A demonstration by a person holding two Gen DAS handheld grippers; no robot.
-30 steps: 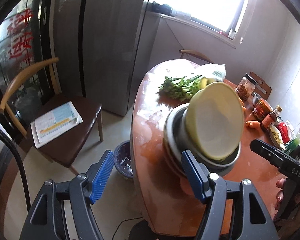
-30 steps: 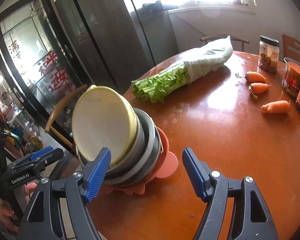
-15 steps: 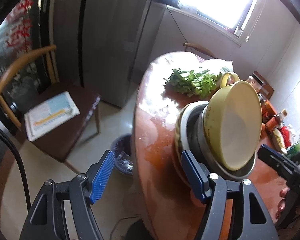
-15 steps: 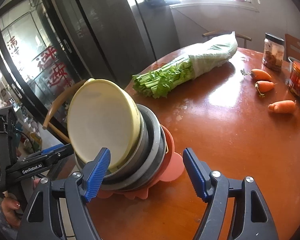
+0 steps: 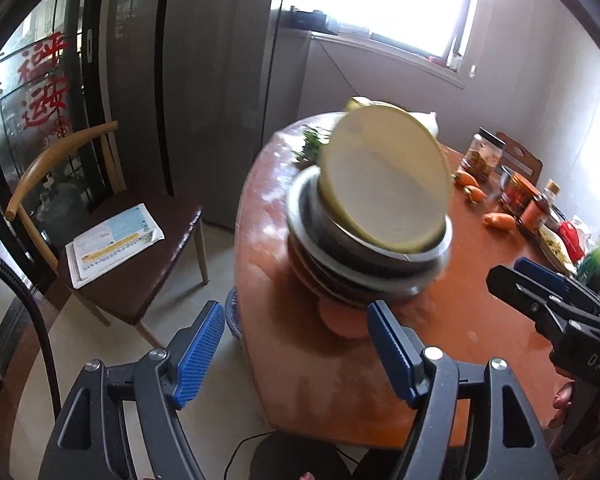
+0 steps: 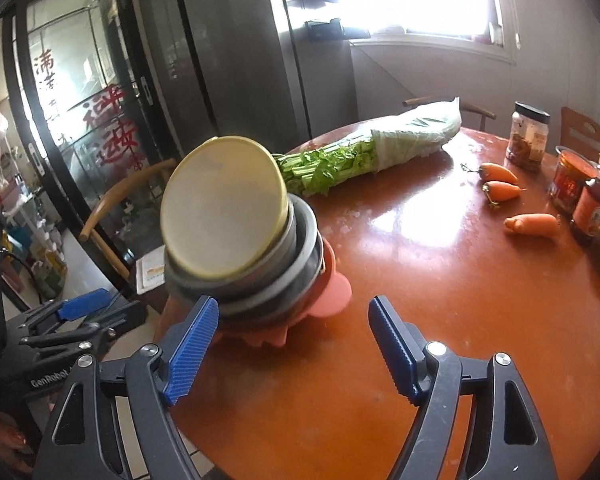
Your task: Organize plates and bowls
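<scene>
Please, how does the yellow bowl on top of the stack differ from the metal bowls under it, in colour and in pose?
The yellow bowl is pale yellow and matt; the metal bowls are grey and shiny. The yellow bowl sits steeply tilted, its opening facing sideways toward the cameras, while the metal bowls lie nested, less tilted. The yellow bowl's whole inside shows; of the metal bowls only rims and walls show. Both are round and belong to one stack on the table.
</scene>
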